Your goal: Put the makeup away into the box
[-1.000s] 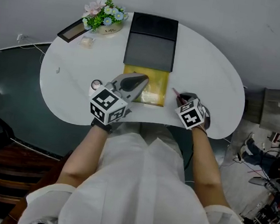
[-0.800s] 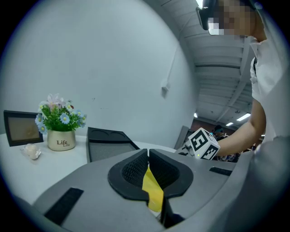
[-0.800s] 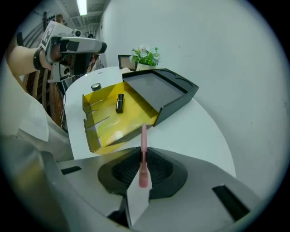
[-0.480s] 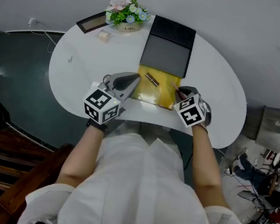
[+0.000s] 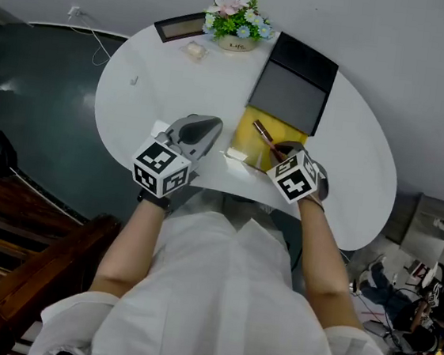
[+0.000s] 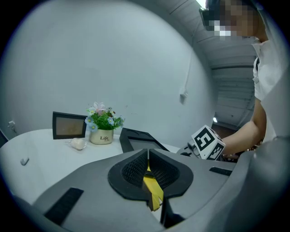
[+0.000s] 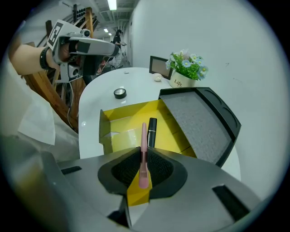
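White table (image 5: pixel 135 99): pink brush (image 7: pixel 143 140) is clamped by right gripper (image 7: pixel 142 168), box (image 7: pixel 121 116) just ahead of jaws for stowing; left gripper (image 6: pixel 147 156) clenched, empty.

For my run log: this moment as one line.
right gripper jaws shut on pink stick over yellow box | left gripper jaws shut, empty | lipstick in box

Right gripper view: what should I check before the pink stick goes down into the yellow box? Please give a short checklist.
1. Grip: ok, right gripper closed on the pink stick.
2. Lid open: ok.
3. Room in box: ok, bare yellow floor beside the black tube.
4. Stick over box: ok, tip above the opening.
5. Left gripper clear: ok, jaws together, empty, apart from the box.
6. All makeup stowed: not ok, round compact lies on the table.
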